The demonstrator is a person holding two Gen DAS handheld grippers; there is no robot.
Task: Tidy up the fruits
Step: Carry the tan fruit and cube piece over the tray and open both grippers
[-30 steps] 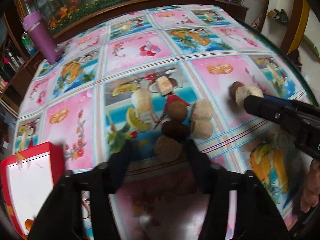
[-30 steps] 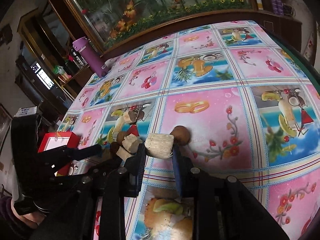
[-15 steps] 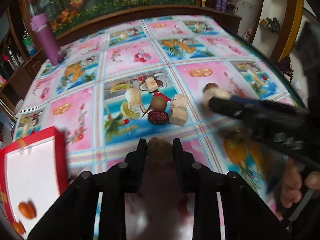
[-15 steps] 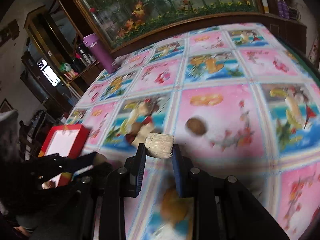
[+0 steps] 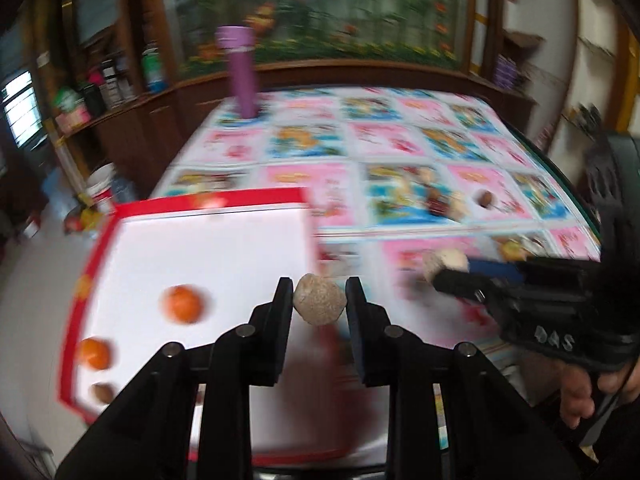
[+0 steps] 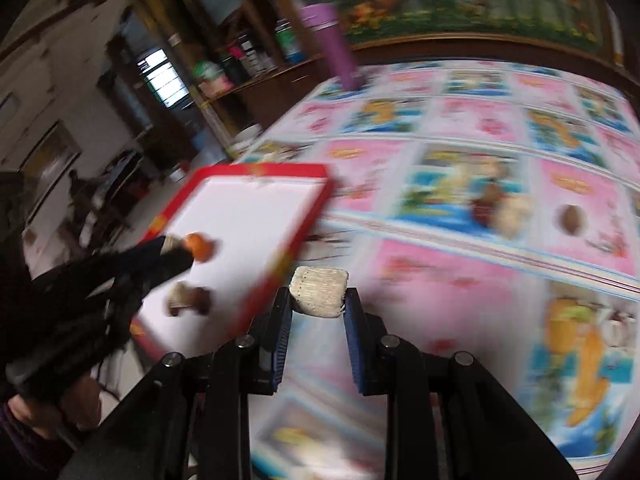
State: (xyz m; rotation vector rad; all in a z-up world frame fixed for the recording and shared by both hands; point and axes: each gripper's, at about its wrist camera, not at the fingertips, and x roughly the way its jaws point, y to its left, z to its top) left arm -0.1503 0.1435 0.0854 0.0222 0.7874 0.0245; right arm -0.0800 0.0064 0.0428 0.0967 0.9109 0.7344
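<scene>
My left gripper (image 5: 319,300) is shut on a round tan fruit (image 5: 319,306) and holds it in the air at the right rim of the red-edged white tray (image 5: 200,205). In the tray lie two oranges (image 5: 182,303) and a small brown fruit (image 5: 102,393). My right gripper (image 6: 319,298) is shut on a pale ribbed chunk (image 6: 319,297) and hangs just right of the tray (image 6: 256,169). In the right wrist view the left gripper (image 6: 172,248) reaches over the tray near an orange (image 6: 200,245). Everything is motion-blurred.
A dark red fruit (image 5: 438,202), pale pieces and a brown nut (image 5: 486,199) lie on the patterned tablecloth beyond the tray. A purple bottle (image 5: 240,72) stands at the table's far left corner. The tray sits at the table's left edge, with cabinets and floor beyond.
My left gripper closed on the round tan fruit and lifted it. Both grippers swung left from the fruit cluster to the tray, the right still holding the pale chunk.
</scene>
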